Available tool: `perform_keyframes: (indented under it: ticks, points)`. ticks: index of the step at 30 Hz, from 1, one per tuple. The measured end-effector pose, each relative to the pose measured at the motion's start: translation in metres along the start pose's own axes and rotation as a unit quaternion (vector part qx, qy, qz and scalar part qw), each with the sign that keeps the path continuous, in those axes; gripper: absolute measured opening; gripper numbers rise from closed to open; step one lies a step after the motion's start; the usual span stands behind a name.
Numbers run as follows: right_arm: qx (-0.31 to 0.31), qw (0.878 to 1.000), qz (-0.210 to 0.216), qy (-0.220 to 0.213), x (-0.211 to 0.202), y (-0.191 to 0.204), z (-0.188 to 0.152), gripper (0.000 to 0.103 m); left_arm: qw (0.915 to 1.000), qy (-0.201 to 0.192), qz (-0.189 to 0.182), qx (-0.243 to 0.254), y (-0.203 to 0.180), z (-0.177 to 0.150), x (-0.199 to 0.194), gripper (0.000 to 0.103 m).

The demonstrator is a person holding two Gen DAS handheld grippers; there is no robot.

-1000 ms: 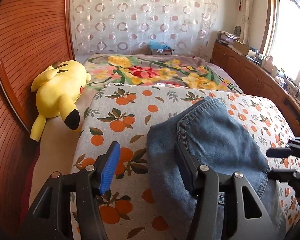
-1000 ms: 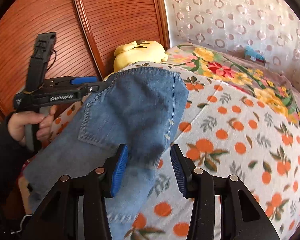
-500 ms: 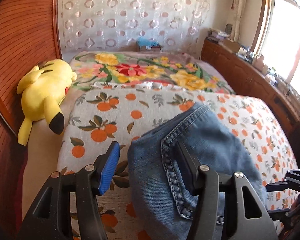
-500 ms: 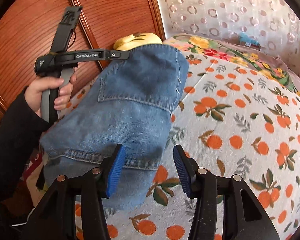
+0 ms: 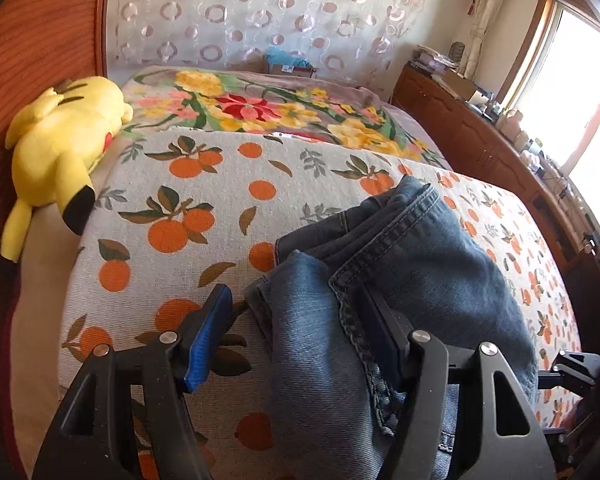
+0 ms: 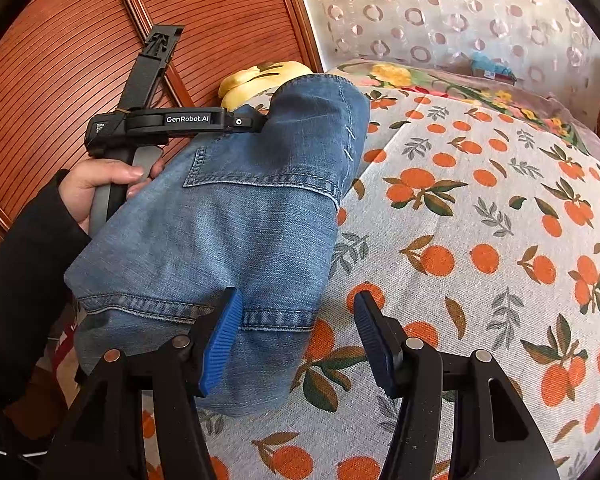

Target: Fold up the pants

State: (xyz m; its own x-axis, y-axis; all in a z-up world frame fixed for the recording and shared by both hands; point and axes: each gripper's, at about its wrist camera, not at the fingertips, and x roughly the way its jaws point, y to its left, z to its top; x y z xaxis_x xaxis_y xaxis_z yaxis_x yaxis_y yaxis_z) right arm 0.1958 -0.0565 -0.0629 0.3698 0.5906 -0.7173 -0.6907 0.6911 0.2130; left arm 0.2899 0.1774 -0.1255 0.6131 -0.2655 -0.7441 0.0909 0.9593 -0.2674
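The left gripper (image 5: 296, 332) has just been opening; its jaws are spread with the jeans (image 5: 400, 280) between them. The right gripper (image 6: 296, 336) has been opening too, beside the jeans' edge. They lie folded on the orange-print blanket (image 6: 480, 220).

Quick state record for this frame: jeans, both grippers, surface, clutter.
jeans: folded over, resting on the bed
surface: orange-print bedspread
left gripper: open, jaws just been opening; denim between them, draped over one finger
right gripper: open, jaws just been opening; jeans edge between them, not pinched
clutter: yellow plush toy beside the wooden panel
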Motion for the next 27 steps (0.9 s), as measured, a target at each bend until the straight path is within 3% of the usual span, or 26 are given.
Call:
perform_keyframes:
  ticks: [9, 18, 21, 27]
  points:
    - [0.001, 1.000, 0.007, -0.004, -0.003, 0.002, -0.006, 0.059, 0.9997, 0.006, -0.020, 0.011, -0.005, 0.013, 0.000, 0.061]
    - [0.012, 0.999, 0.035, -0.012, -0.010, 0.000, -0.006, 0.060, 0.9992, 0.015, -0.037, -0.009, 0.004, 0.016, 0.009, 0.069]
    - [0.011, 0.999, 0.043, -0.016, -0.012, 0.001, -0.007, 0.060, 0.9993, 0.000, -0.038, 0.000, 0.004, 0.013, 0.007, 0.069]
    - [0.001, 0.999, 0.042, -0.002, -0.005, 0.003, -0.005, 0.060, 0.9991, 0.000, -0.040, 0.015, -0.002, 0.010, 0.008, 0.057]
